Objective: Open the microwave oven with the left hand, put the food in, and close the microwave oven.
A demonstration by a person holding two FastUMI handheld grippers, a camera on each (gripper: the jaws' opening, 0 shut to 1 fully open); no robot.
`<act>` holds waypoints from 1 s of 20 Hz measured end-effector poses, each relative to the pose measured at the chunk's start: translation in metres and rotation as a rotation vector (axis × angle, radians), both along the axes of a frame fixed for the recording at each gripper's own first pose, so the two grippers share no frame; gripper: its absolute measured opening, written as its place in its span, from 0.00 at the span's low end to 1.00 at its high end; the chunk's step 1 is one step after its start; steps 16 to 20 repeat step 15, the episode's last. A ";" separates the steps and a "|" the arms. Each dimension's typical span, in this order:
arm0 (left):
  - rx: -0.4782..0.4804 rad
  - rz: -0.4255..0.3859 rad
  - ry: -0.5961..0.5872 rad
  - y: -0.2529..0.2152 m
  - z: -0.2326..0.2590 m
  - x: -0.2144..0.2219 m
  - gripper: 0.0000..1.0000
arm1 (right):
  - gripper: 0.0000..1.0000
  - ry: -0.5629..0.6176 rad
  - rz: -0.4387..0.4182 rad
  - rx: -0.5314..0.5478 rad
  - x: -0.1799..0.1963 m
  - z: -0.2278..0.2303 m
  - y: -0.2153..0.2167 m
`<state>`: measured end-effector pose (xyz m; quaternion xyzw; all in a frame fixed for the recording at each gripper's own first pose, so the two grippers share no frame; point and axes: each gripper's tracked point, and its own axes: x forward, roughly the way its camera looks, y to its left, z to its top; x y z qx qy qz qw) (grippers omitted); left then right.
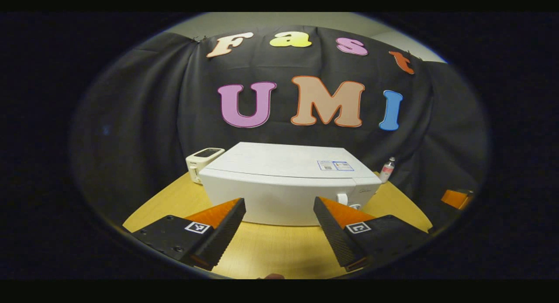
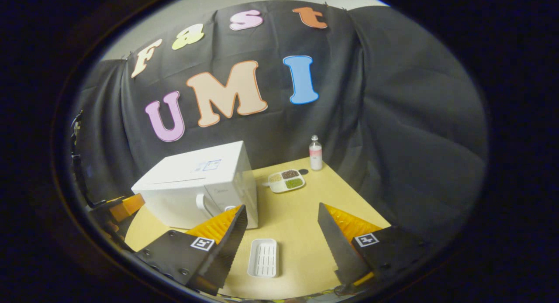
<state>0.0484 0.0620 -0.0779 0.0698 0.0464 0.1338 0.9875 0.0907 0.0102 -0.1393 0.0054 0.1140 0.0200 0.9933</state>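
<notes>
1. White microwave oven (image 1: pixel 284 187) sits shut on the wooden table (image 2: pixel 297 215).
2. Left gripper (image 1: pixel 279 220) hovers before it, fingers wide.
3. Right gripper (image 2: pixel 281 226), fingers wide, hangs above a white tray (image 2: pixel 263 257); the food dish (image 2: pixel 286 180) lies beyond.

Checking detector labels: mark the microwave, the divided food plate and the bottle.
microwave (image 2: pixel 192 187): right gripper view, on its white front face, door closed.
divided food plate (image 2: pixel 286 180): right gripper view, on the middle of the plate where its compartments meet.
bottle (image 2: pixel 315 153): right gripper view, on its body.
</notes>
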 end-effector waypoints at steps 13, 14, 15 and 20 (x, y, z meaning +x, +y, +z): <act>0.001 0.031 -0.049 0.001 0.017 -0.007 0.94 | 0.92 -0.129 0.076 -0.043 -0.003 0.050 0.021; 0.000 0.031 -0.048 0.000 0.017 -0.007 0.97 | 0.92 -0.131 0.079 -0.045 -0.003 0.051 0.021; 0.000 0.029 -0.045 -0.001 0.016 -0.008 0.97 | 0.92 -0.129 0.081 -0.046 -0.004 0.050 0.021; 0.000 0.029 -0.045 -0.001 0.016 -0.008 0.97 | 0.92 -0.129 0.081 -0.046 -0.004 0.050 0.021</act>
